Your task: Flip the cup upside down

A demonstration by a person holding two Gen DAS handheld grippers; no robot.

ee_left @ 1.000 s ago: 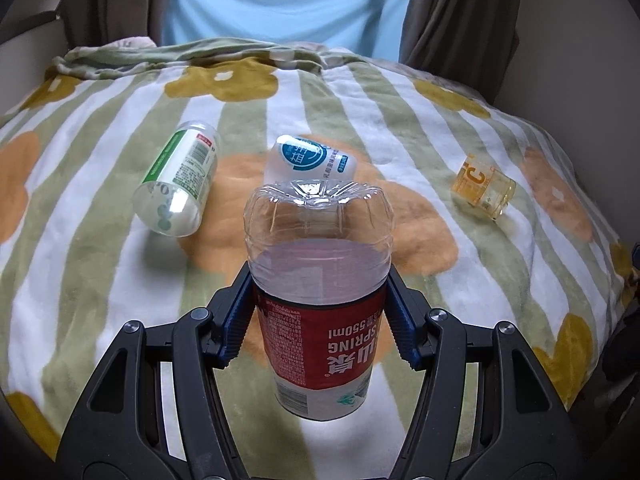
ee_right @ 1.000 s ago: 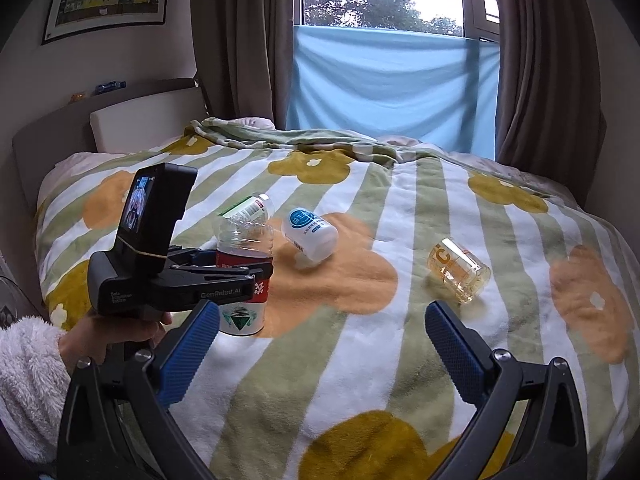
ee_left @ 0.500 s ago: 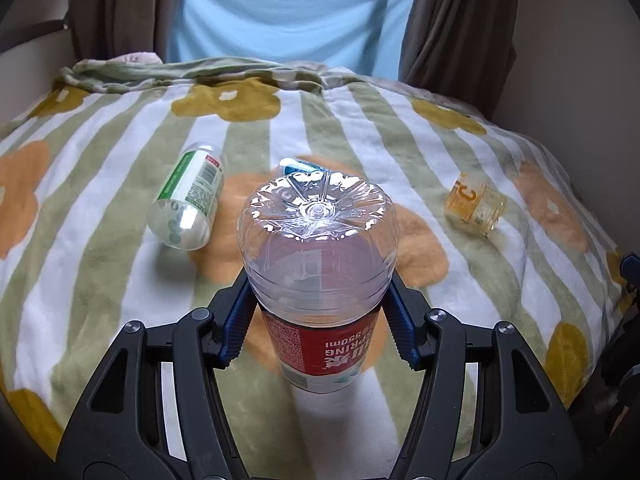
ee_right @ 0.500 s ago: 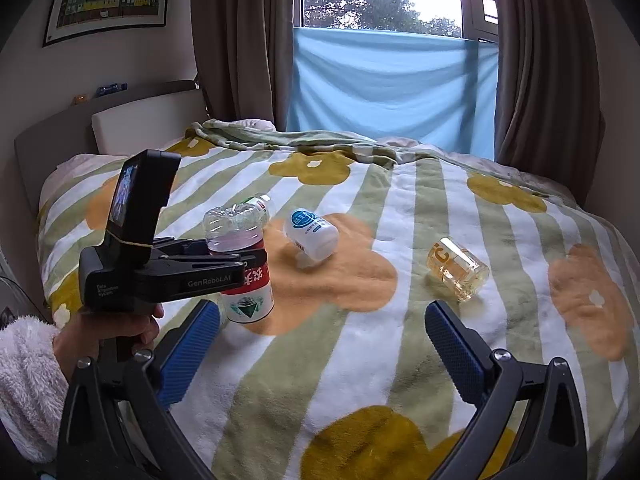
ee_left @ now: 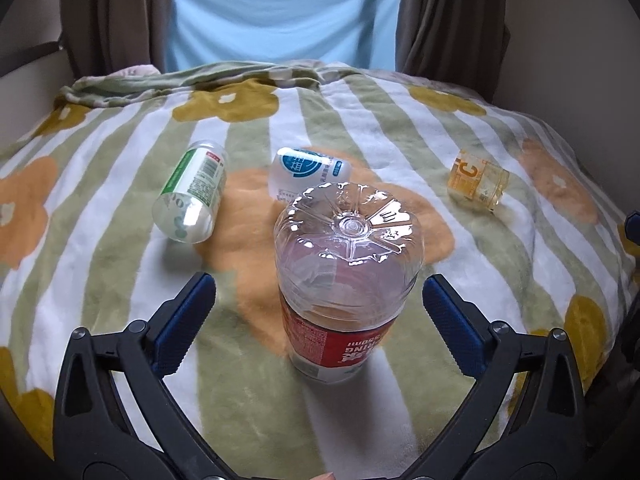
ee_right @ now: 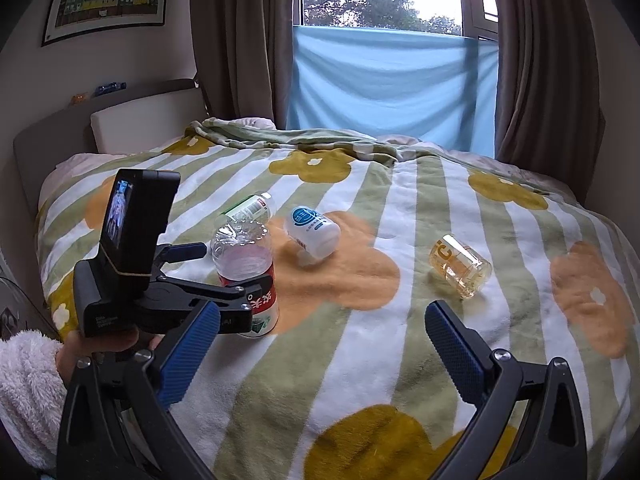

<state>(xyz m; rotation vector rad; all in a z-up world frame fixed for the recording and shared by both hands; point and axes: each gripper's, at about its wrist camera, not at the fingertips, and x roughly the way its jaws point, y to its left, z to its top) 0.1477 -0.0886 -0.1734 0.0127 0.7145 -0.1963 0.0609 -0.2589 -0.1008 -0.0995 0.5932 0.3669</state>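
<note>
A clear plastic bottle-cup [ee_left: 348,280] with a red label stands upside down on the striped flower blanket [ee_left: 100,280], its ribbed base facing up. My left gripper [ee_left: 318,286] is open, and its blue pads [ee_left: 188,316] stand on either side of the cup without touching it. In the right wrist view the same cup [ee_right: 246,268] stands between the left gripper's fingers. My right gripper [ee_right: 323,316] is open above the blanket with nothing between its fingers, nearer the bed's front edge and to the right of the cup.
Three other containers lie on their sides: a green-labelled one [ee_left: 192,196], a white one with a blue label [ee_left: 308,172], and a yellow clear one [ee_left: 478,180] at the right. A hand in a white fluffy sleeve [ee_right: 28,368] holds the left gripper. Curtains [ee_right: 236,40] hang beyond the bed.
The left gripper lowered the upside-down cup onto the blanket, then opened and let it go. The right gripper stayed still and open.
</note>
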